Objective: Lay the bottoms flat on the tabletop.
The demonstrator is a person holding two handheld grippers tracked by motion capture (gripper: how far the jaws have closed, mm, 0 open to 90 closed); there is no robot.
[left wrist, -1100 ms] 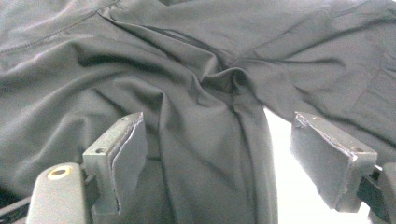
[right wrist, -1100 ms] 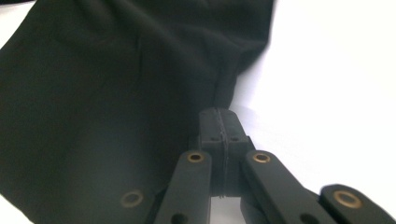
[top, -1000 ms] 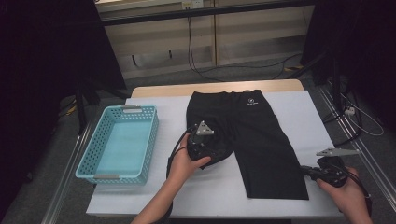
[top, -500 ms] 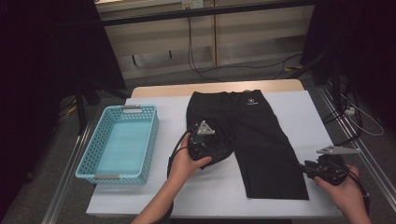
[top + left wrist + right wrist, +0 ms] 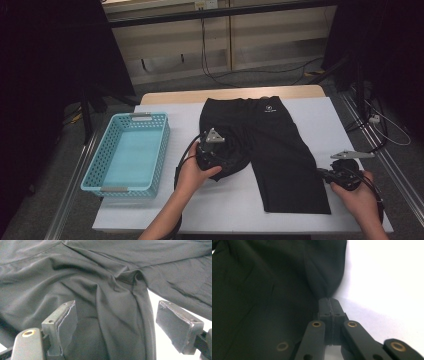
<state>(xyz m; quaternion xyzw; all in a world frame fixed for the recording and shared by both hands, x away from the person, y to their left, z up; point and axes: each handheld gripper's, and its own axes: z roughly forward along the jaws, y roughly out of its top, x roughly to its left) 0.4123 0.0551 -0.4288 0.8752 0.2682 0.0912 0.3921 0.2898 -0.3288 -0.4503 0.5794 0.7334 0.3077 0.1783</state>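
The right gripper (image 5: pixel 329 301) is pinching its jaws tight on the hem edge of the pair of black stretchy fabric shorts (image 5: pixel 270 150), at about four o'clock on the white table (image 5: pixel 345 125); the cloth is puckering up into the pads. The left gripper (image 5: pixel 116 322) is hovering with its jaws standing wide, a raised fold of the bunched left leg lying between the pads (image 5: pixel 67 322) but not being squeezed, near eight o'clock of the garment. The shorts are lying flat, waistband toward twelve o'clock, with the light blue perforated plastic basket (image 5: pixel 95 165) sitting well apart at nine o'clock.

Judging from this, the risk is an uneven fold: the right hand's bite looks thin, so the slippery hem could be slipping out when lifted. If the left jaws are closing on several layers, the leg would be dragging crooked.
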